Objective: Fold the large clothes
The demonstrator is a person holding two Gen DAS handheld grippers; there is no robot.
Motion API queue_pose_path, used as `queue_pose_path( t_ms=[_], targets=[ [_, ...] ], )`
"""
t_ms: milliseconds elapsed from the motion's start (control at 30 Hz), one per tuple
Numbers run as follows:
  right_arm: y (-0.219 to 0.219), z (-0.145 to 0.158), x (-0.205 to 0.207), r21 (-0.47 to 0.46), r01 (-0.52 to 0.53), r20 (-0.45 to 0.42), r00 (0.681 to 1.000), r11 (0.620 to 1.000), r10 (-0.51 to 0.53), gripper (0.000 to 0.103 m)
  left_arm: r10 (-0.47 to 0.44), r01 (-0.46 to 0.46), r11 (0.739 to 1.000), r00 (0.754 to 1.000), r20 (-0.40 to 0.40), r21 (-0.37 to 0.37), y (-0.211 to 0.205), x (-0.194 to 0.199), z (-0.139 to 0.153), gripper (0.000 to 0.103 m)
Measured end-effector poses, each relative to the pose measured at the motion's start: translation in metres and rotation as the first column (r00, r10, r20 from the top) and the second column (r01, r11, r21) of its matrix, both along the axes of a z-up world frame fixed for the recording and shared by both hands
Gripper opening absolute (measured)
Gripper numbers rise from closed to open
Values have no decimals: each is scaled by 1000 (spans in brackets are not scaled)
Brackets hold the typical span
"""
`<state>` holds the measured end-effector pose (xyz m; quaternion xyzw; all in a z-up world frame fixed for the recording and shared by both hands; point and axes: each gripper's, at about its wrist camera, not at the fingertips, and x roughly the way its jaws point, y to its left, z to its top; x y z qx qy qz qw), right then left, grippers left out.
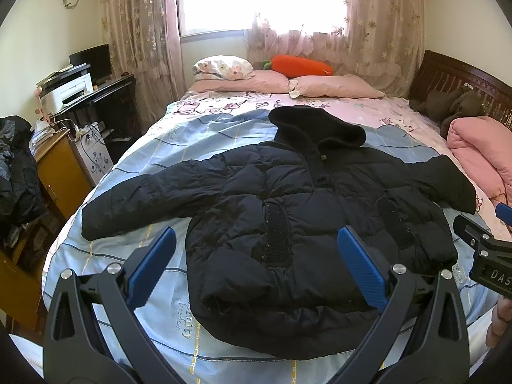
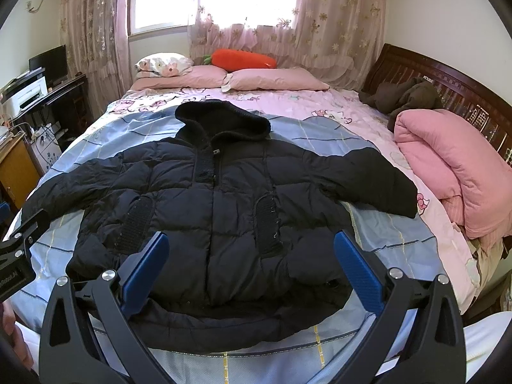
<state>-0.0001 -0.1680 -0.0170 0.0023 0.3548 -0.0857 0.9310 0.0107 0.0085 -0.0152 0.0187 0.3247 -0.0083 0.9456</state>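
Note:
A black hooded puffer jacket [image 1: 281, 211] lies front up on the bed, sleeves spread out to both sides, hood pointing to the pillows. It also shows in the right wrist view [image 2: 224, 211]. My left gripper [image 1: 256, 268] is open and empty, held above the jacket's near hem on its left half. My right gripper [image 2: 252, 272] is open and empty, above the near hem on the right half. The right gripper's body shows at the right edge of the left wrist view [image 1: 480, 249]. The left gripper's body shows at the left edge of the right wrist view [image 2: 16, 249].
The jacket rests on a light blue checked sheet [image 1: 134, 256] over a pink bed cover [image 2: 336, 108]. A folded pink quilt [image 2: 454, 172] and a brown garment [image 2: 406, 99] lie at the right by the headboard. Pillows and an orange carrot plush [image 2: 243, 59] lie at the far end. A desk and wooden cabinet [image 1: 60, 172] stand at the left.

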Motion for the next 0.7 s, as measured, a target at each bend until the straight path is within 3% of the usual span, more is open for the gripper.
queue_pose_path(
  t_ms=[700],
  targets=[
    [-1, -9, -1, 16, 3, -15, 1000, 1000, -3, 102, -23, 23, 1000, 1000, -14, -9, -3, 0, -8, 101]
  ],
)
